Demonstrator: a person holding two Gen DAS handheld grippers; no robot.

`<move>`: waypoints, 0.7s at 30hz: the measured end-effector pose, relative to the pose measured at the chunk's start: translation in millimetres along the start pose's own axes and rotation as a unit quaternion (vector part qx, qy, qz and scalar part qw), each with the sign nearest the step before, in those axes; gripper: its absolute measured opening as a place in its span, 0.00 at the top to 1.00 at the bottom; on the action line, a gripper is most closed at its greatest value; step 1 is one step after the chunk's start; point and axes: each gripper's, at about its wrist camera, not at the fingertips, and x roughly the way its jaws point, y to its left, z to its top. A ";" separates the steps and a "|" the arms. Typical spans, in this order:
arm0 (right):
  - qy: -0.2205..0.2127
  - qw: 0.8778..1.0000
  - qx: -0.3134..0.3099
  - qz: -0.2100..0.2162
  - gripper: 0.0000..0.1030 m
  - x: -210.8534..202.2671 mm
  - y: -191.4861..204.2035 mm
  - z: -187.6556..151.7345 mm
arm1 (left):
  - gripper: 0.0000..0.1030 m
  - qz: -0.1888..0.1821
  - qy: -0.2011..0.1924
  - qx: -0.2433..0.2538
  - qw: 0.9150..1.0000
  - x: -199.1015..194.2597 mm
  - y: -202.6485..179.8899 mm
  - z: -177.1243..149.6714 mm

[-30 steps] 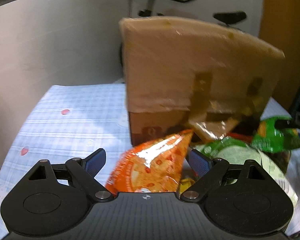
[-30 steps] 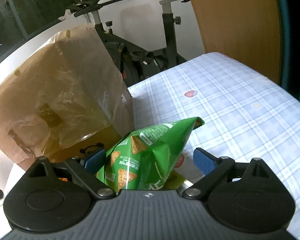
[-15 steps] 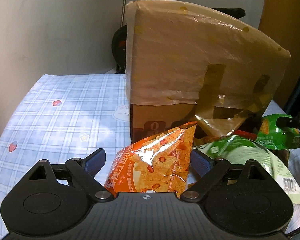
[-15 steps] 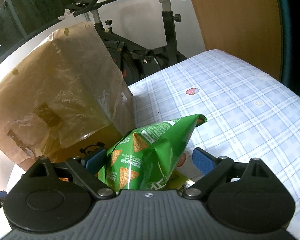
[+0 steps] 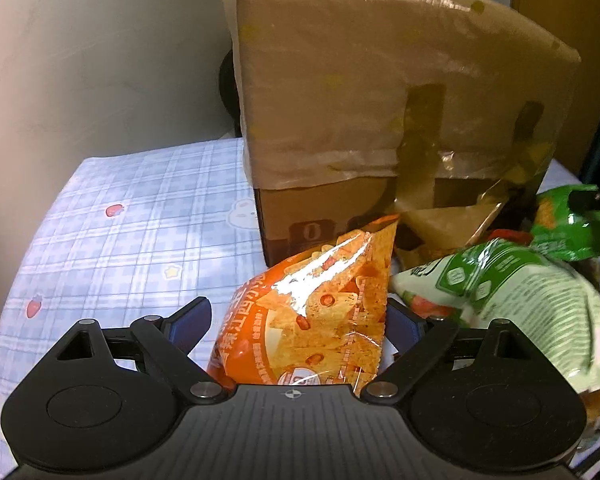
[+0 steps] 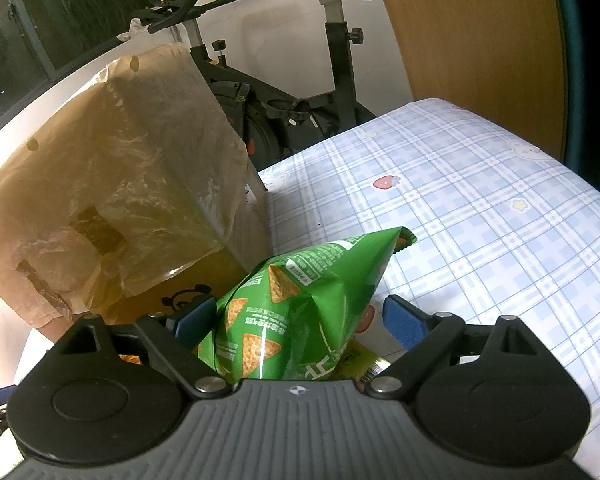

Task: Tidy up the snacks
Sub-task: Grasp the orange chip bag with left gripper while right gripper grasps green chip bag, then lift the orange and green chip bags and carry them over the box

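Between fingers of left hand-held gripper (image 5: 298,316), orange chip bag (image 5: 316,320) clamped; green chip bag (image 6: 296,312) pinched same way by right hand-held gripper (image 6: 300,316). Cardboard box (image 5: 380,100) just ahead. Slippery foil, so bags probably get dropped or crushed if squeezed wrong.

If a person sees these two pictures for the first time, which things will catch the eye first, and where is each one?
The tall cardboard box, wrapped in yellowish plastic film, stands on the checked tablecloth and fills the middle of the left wrist view. Between the fingers of the left gripper lies a bright orange chip bag; between those of the right gripper lies a green chip bag. Behind the box, an exercise bike stands by the wall.
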 end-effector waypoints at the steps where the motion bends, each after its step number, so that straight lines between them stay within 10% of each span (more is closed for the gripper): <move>1: 0.000 1.000 0.000 0.000 0.10 0.2 0.0 -0.1 | 0.10 -0.003 0.000 0.000 1.000 1.4 0.8 -0.1; 21: 0.009 1.000 0.007 0.001 0.11 6.6 -1.2 -2.1 | 0.27 -0.012 0.000 -0.017 1.000 20.8 14.9 -4.5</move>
